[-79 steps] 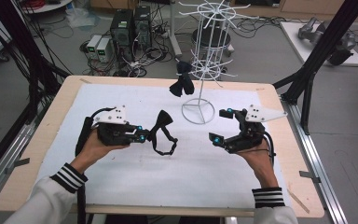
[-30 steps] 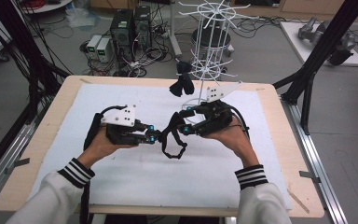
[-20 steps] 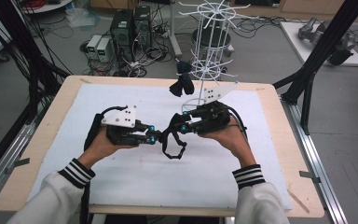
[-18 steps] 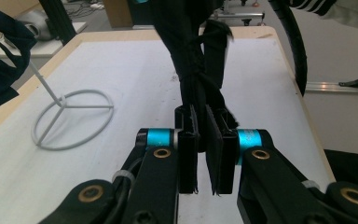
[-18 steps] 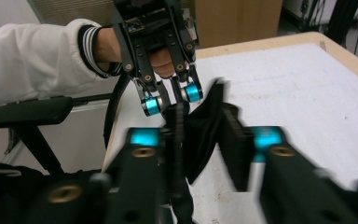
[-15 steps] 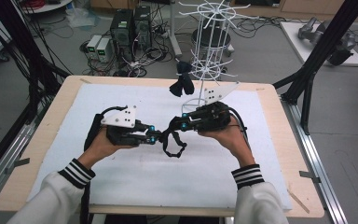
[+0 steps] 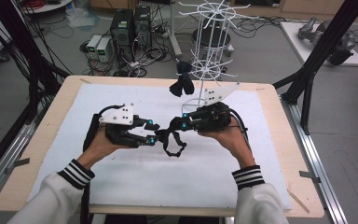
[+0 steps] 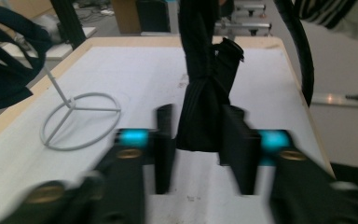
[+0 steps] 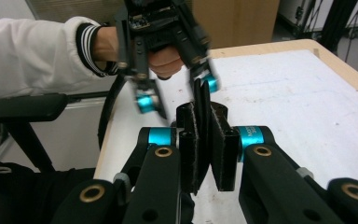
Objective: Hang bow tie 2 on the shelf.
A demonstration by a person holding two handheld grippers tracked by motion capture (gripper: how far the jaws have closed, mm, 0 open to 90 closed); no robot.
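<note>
A black fabric bow with a strap loop (image 7: 173, 140) hangs over the middle of the white mat (image 7: 121, 182). My right gripper (image 7: 176, 125) is shut on its band (image 9: 200, 116), which stands edge-on between the two pads. My left gripper (image 7: 152, 133) is open, its jaws set either side of the knotted bow (image 8: 205, 107) with a gap on both sides. In the right gripper view the left gripper (image 9: 175, 93) faces me, spread wide, held by a hand in a white sleeve. The strap loop dangles below both grippers.
A white wire display rack (image 7: 209, 37) stands at the back of the table on a ring base (image 8: 81, 119). A second black bow (image 7: 182, 84) hangs from it. Computers and cables lie on the floor behind. A black post (image 7: 317, 60) rises at the right.
The right gripper came across from the right and shut on the bow that the left gripper held. The left jaws now stand apart around the bow. Both hands have barely shifted in the last second.
</note>
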